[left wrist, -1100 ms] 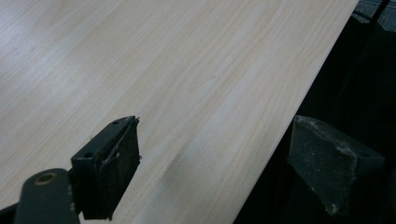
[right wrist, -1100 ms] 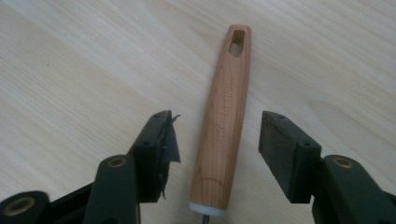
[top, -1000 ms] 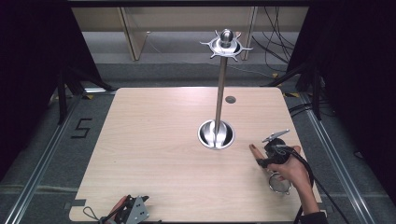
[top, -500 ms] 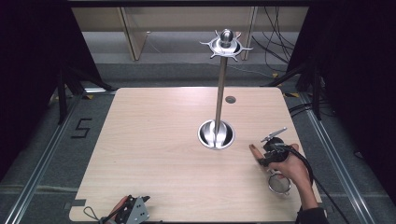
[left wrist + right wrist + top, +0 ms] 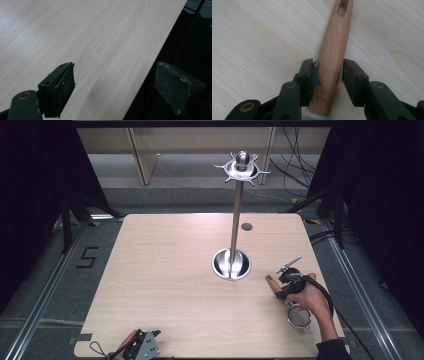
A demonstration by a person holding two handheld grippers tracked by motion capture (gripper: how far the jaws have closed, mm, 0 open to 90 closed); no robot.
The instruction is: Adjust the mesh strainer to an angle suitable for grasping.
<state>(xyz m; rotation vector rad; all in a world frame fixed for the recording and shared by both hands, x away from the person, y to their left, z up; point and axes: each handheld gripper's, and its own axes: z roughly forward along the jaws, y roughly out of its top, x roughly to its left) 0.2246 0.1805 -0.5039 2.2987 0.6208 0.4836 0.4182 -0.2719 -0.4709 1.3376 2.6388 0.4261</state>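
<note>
Right gripper (image 5: 328, 75) set astride wooden handle (image 5: 334, 50) of strainer (image 5: 299, 317) lying near table's (image 5: 165, 270) right edge, jaws flanking it, grip not confirmed (small gaps seen) | left gripper (image 5: 112, 82) spread wide at front edge | tall metal stand (image 5: 235, 220) planted mid-table, well apart.

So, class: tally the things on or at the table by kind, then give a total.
Metal stands: 1
Wooden-handled strainers: 1
Handheld grippers: 2, left and right
Total: 4
</note>
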